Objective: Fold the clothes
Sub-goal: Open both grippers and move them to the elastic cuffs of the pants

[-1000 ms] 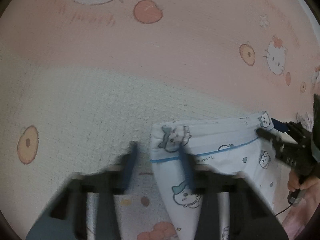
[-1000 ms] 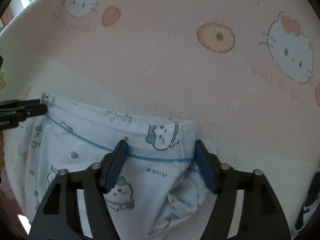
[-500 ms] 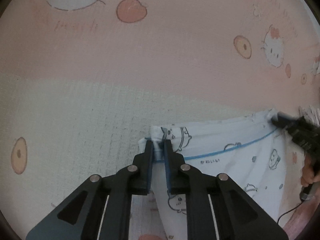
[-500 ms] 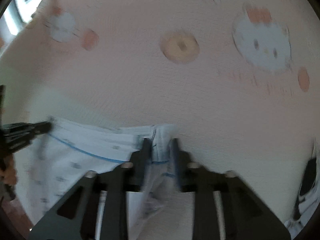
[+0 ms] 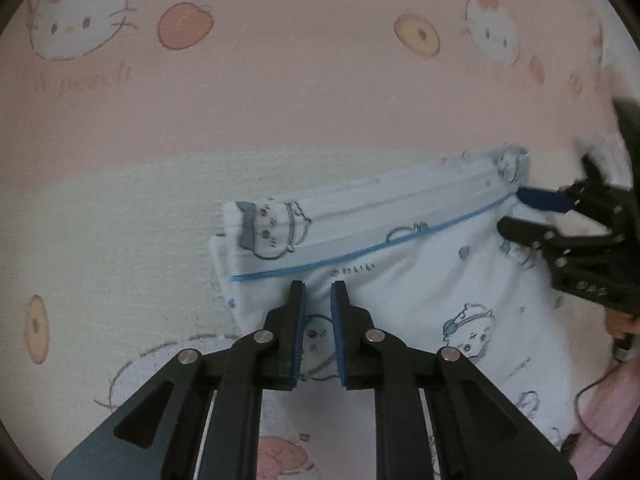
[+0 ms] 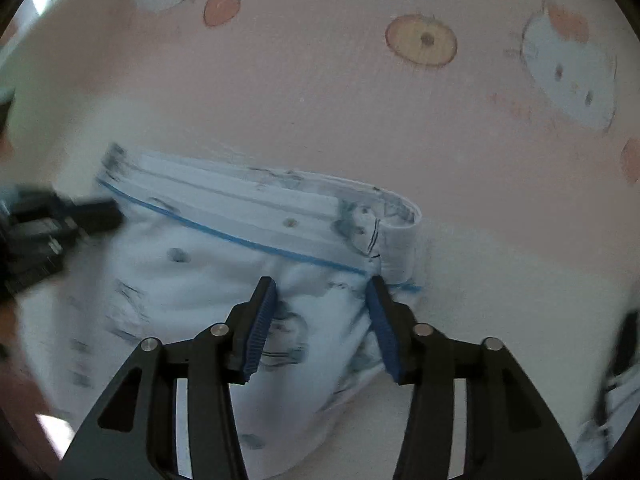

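The pale blue garment with the little cartoon critters printed on it was lying flat on a pink and cream cartoon-cat blanket, waistband end pointing away from both cameras. A thin blue line ran across it just under the banded top edge.

The left gripper was hovering over the garment's left corner, just below that blue line. Its fingers had a narrow gap and were opening at that moment. Cloth showed in the gap beneath, but the blue pads weren't pinching anything as far as I could see.

The right gripper sat over the opposite corner, where the waistband curled over into a small loop. Its fingers stood well apart, fabric visible between and under them, again no grip on it. In the left wrist view you could spot that same gripper coming in from the right edge, tips near the waistband's far corner, with a bit of the person's hand behind it and a thin cable trailing down.

The right wrist view was pretty smeary, especially along the left side where the other gripper showed up as a dark blur beside the garment's edge.
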`<state>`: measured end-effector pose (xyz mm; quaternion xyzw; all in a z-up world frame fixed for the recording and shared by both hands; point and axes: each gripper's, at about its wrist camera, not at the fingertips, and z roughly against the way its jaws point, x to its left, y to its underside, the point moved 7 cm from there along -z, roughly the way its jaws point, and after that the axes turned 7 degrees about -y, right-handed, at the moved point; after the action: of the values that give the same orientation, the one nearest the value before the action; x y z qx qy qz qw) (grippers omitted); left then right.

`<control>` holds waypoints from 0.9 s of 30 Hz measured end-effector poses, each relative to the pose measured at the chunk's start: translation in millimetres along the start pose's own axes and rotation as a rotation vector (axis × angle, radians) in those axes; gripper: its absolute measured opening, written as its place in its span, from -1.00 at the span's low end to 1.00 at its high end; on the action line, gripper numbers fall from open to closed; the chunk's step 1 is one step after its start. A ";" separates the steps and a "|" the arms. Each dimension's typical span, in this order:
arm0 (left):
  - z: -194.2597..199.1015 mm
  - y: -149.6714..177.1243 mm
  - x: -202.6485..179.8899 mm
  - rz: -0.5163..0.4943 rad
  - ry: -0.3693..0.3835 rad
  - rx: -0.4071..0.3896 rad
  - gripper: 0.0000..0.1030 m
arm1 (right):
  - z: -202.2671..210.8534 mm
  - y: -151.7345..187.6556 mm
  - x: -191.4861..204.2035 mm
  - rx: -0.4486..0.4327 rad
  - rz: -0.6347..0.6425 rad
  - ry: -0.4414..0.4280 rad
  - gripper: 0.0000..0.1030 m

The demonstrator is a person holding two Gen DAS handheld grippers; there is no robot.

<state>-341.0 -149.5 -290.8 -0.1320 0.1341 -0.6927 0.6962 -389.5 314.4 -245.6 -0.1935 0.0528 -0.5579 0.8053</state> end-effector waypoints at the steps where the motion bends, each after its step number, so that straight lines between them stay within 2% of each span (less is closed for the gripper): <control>1: 2.0 -3.1 10.9 0.049 -0.001 0.004 -0.70 | 1.9 0.3 -4.3 0.002 -0.010 0.011 -0.27; 2: 4.2 -6.1 20.8 0.093 0.000 0.005 -0.70 | 6.7 -0.9 -12.1 0.000 -0.050 0.009 -0.44; 3: 7.3 -8.5 25.6 0.117 0.016 -0.011 -0.69 | 12.2 -2.3 -17.6 -0.012 -0.079 0.005 -0.45; 5: 13.1 -13.1 33.5 0.160 0.050 -0.040 -0.69 | 22.5 -5.3 -19.2 -0.058 -0.095 0.000 -0.33; 7: 14.0 -12.4 20.9 0.132 0.103 -0.053 -0.69 | 27.1 -6.2 -12.6 -0.081 -0.063 -0.003 -0.23; 10: -3.4 -3.1 17.3 0.128 0.032 0.028 -0.69 | 23.6 -3.5 -11.9 -0.063 -0.055 0.001 -0.26; 14: 8.3 -9.0 26.7 0.155 -0.017 0.027 -0.68 | 30.4 0.9 -16.7 -0.046 -0.060 0.008 -0.38; 17: 28.4 -6.6 25.8 0.124 -0.032 0.003 -0.59 | 53.8 16.5 -13.4 -0.055 -0.088 0.038 -0.32; 18: 37.2 2.1 13.4 0.101 0.043 0.007 -0.51 | 63.5 25.5 -8.5 -0.051 -0.103 0.021 -0.32; 20: 50.3 23.3 -11.1 0.048 0.136 0.008 -0.31 | 82.0 49.5 14.3 -0.054 -0.114 -0.038 -0.28; 22: 54.9 51.6 -38.7 -0.013 0.173 0.023 -0.28 | 94.8 75.1 38.3 -0.052 -0.114 -0.092 -0.15; 24: 49.1 79.7 -57.9 -0.092 0.127 0.046 -0.28 | 89.4 100.6 53.0 -0.017 -0.094 -0.095 -0.13; 26: 45.3 97.4 -62.1 -0.178 0.029 0.030 -0.28 | 80.4 124.6 58.8 0.033 -0.056 -0.048 -0.17; 27: 46.0 104.4 -57.9 -0.193 0.013 0.025 -0.28 | 80.7 133.7 58.5 0.031 -0.037 -0.013 -0.15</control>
<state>-227.2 -91.1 -286.4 -0.1311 0.1169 -0.7589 0.6270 -226.1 321.5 -213.3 -0.1857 0.0352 -0.5721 0.7981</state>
